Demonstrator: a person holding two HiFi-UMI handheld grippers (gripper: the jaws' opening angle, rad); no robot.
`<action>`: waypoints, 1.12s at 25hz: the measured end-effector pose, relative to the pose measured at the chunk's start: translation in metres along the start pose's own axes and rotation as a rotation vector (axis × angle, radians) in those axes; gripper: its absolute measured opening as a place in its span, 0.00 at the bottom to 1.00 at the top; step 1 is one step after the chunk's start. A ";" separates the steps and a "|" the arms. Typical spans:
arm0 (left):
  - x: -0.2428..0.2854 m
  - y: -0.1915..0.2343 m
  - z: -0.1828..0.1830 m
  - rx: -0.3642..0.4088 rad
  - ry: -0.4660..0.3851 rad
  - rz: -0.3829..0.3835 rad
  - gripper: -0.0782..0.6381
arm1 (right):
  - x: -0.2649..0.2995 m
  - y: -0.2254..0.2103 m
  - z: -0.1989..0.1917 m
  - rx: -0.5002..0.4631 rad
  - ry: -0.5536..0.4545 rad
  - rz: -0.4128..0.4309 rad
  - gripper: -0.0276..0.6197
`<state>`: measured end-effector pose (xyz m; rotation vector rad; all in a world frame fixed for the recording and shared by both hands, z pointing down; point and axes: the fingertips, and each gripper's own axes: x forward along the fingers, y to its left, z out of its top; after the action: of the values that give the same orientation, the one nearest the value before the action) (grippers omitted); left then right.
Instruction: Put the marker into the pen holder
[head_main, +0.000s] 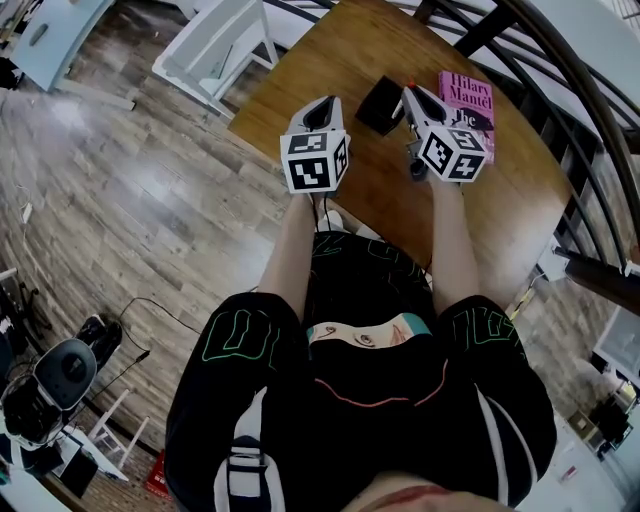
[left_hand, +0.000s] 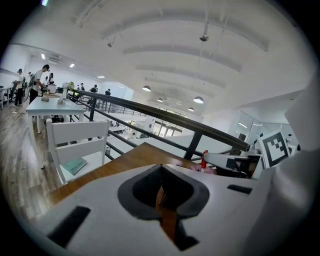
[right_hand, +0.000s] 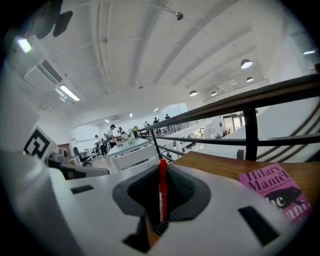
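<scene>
A red marker (right_hand: 163, 192) stands upright between the jaws of my right gripper (right_hand: 162, 170), which is shut on it. In the head view my right gripper (head_main: 411, 95) hovers just right of the black pen holder (head_main: 379, 105) on the wooden table (head_main: 330, 70), with the marker's red tip (head_main: 408, 86) showing at the jaw ends. My left gripper (head_main: 322, 104) is left of the holder, its jaws together with nothing between them. From the left gripper view I see the marker (left_hand: 204, 160) in the other gripper, and my own left gripper (left_hand: 161, 169) over the tabletop.
A pink book (head_main: 468, 108) lies on the table right of the holder, and also shows as the book (right_hand: 272, 190) in the right gripper view. A black railing (head_main: 560, 90) runs round the table's far side. A white chair (head_main: 215, 45) stands off the table's left corner.
</scene>
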<state>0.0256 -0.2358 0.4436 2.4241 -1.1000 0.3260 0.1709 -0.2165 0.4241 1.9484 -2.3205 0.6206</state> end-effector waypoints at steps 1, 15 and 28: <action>0.000 -0.001 -0.002 -0.001 0.003 -0.002 0.12 | -0.001 -0.001 -0.003 0.001 0.009 -0.003 0.12; 0.003 -0.012 -0.032 -0.041 0.051 -0.022 0.12 | -0.010 -0.004 -0.046 -0.003 0.124 -0.011 0.13; 0.002 -0.013 -0.049 -0.092 0.073 -0.011 0.12 | -0.017 0.000 -0.055 -0.023 0.137 0.015 0.15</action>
<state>0.0356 -0.2047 0.4831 2.3186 -1.0467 0.3496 0.1622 -0.1825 0.4701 1.8190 -2.2523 0.7019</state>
